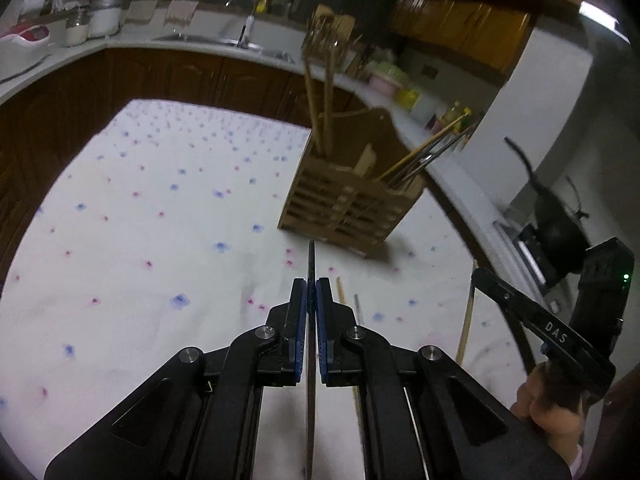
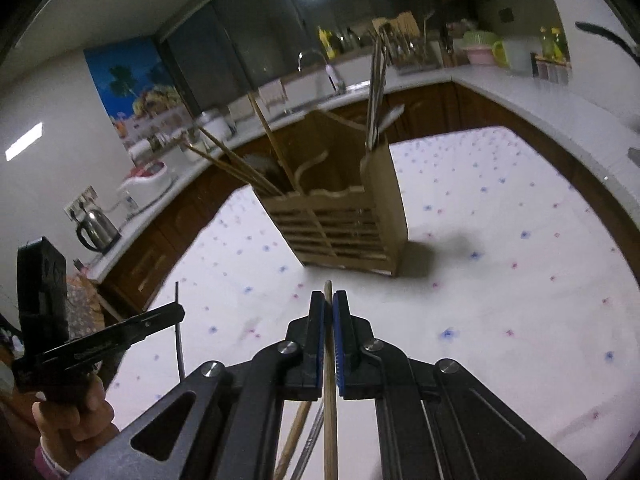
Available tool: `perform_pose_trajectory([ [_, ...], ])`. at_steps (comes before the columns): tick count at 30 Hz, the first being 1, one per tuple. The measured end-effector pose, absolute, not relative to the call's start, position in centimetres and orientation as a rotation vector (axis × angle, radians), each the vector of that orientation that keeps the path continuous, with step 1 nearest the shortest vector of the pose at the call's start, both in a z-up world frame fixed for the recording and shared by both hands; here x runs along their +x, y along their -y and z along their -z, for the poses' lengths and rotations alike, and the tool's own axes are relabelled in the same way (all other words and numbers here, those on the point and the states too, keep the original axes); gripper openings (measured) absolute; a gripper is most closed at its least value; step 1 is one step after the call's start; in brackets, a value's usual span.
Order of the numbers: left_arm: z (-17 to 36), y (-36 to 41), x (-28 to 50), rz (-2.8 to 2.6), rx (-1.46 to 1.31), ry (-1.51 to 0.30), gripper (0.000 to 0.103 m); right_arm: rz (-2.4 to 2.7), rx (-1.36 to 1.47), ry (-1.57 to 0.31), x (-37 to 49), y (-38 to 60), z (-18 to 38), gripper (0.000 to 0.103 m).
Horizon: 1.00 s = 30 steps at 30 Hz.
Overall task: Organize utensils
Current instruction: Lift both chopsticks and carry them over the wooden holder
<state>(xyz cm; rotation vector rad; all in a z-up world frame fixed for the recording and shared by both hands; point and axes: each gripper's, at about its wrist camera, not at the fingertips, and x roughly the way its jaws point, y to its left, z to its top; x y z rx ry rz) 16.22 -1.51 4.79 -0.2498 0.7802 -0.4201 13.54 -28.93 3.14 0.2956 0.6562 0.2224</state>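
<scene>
Gripping metal chopstick (image 1: 311,264), left gripper (image 1: 311,300) clamped | right gripper (image 2: 328,312) clamped on wooden chopstick (image 2: 329,400) | holder (image 1: 352,204) ahead

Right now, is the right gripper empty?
No: the right gripper is shut on a wooden chopstick that runs between its blue pads.

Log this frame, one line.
left hand-held gripper: shut on metal chopstick | right hand-held gripper: shut on wooden chopstick | wooden utensil holder: ahead on tablecloth
</scene>
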Motion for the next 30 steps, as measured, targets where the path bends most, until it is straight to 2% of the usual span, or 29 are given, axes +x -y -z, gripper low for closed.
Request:
perform_pose_trajectory([
  [10, -8.0, 0.5, 13.8, 0.44, -0.264, -0.682, 0.004, -0.221, 0.297, -0.522, 10.7, 29.7, -7.9, 0.004],
  [30, -10.2, 0.1, 13.4, 0.439, -0.271, -0.621, 0.004, -0.23, 0.301, -0.449, 9.6, 30.6, -9.9, 0.004],
])
